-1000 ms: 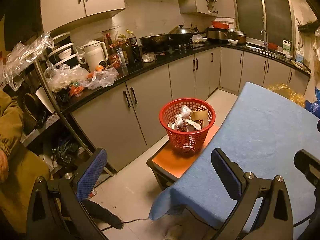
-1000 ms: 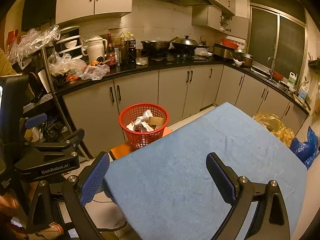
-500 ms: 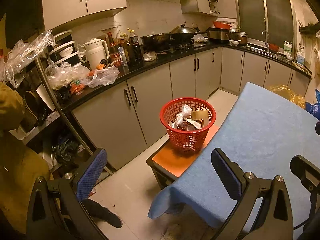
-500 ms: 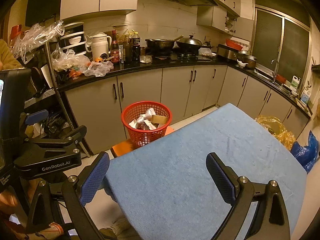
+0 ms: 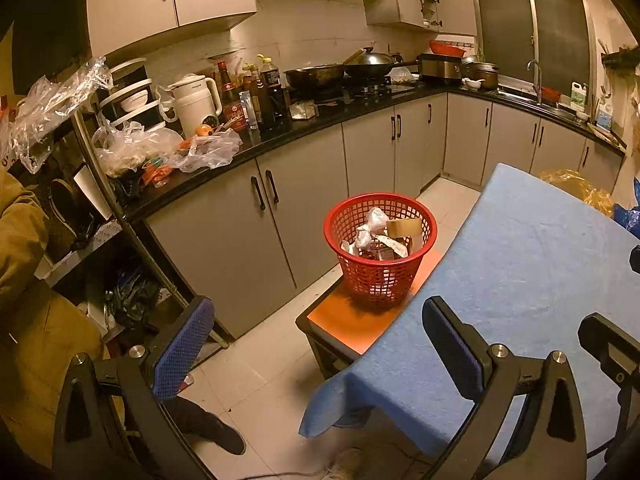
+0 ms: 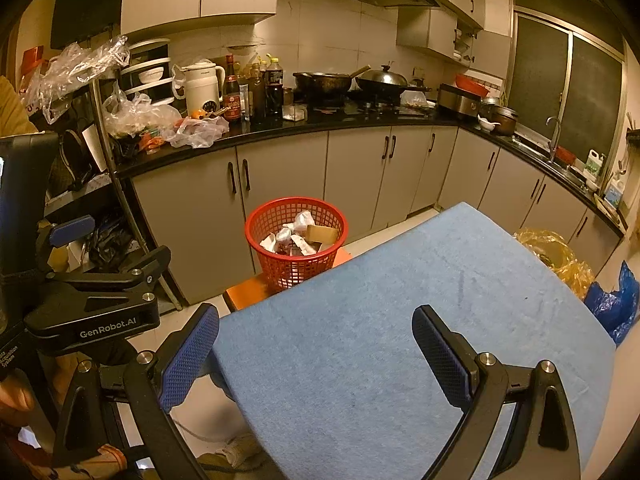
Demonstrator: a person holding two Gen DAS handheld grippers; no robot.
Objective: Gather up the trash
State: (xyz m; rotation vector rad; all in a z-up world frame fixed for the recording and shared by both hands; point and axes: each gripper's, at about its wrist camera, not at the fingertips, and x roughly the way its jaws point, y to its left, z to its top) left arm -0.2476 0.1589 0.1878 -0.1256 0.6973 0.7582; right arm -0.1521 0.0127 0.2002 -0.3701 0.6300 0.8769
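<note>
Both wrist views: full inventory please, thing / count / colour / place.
basket: 1, red mesh, on the stool beside the table
trash: several pieces, white wrappers and a brown card box, inside the basket
stool: 1, orange top, between cabinets and table
table: 1, blue cloth cover, nothing on it in view
kettle: 1, white, on the black counter
bottles: several, dark, right of the kettle
plastic bags: several, clear, counter's left end
woks: 2, dark, on the stove
yellow bag: 1, floor beyond the table
blue bag: 1, floor, right edge
left gripper: black with blue pads, jaws open, empty
right gripper: same, jaws open, empty, over the table
</note>
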